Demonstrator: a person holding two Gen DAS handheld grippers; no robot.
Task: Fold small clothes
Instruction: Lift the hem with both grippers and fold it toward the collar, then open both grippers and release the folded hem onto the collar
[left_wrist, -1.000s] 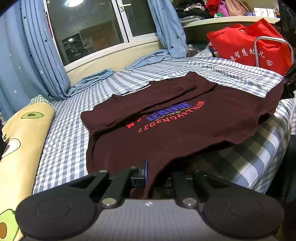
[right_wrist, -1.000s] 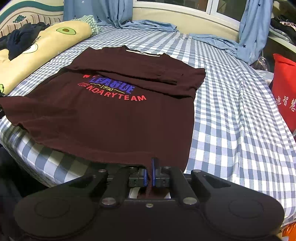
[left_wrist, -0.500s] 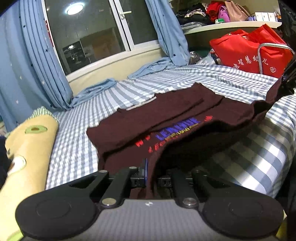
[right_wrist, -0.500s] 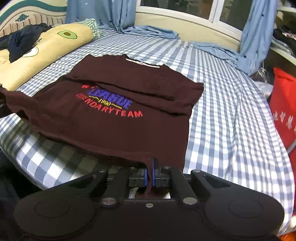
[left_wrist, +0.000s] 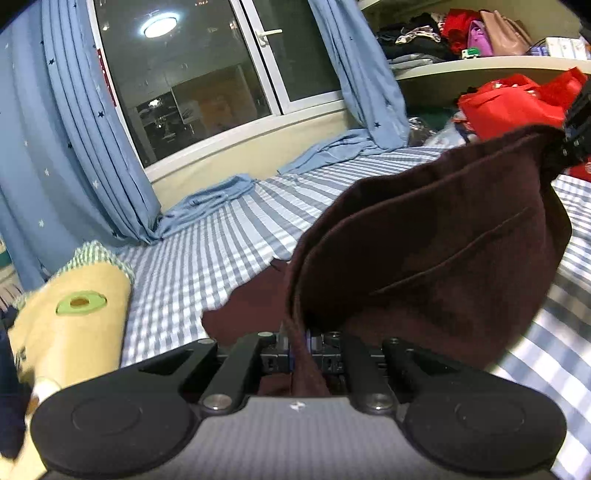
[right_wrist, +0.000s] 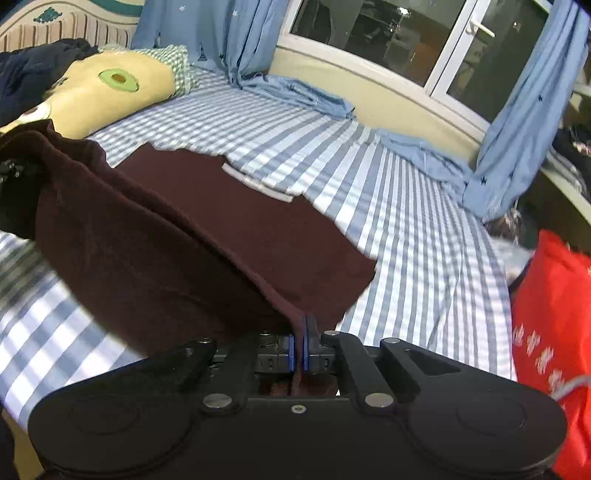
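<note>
- My left jaws (left_wrist: 297, 350) are clamped together on a hem corner of the maroon T-shirt (left_wrist: 436, 258); my right jaws (right_wrist: 298, 350) are pinched on the other hem corner.
- From my left jaws the cloth billows from 12 toward 2 o'clock, lifted off the bed (left_wrist: 207, 258); the right gripper shows at the 2 o'clock edge.
- From my right jaws the hem runs toward 10 o'clock, and the collar end lies flat on the checked sheet at 12 o'clock.
- I judge the shirt light, soft and limp: it sags between my two grips, so the hem wants keeping taut.
- The hem corners are the right hold, I think; seams give thickness to bite.
- An avocado pillow (right_wrist: 110, 92) lies at 10 o'clock and a red bag (right_wrist: 554, 332) at 3 o'clock.
</note>
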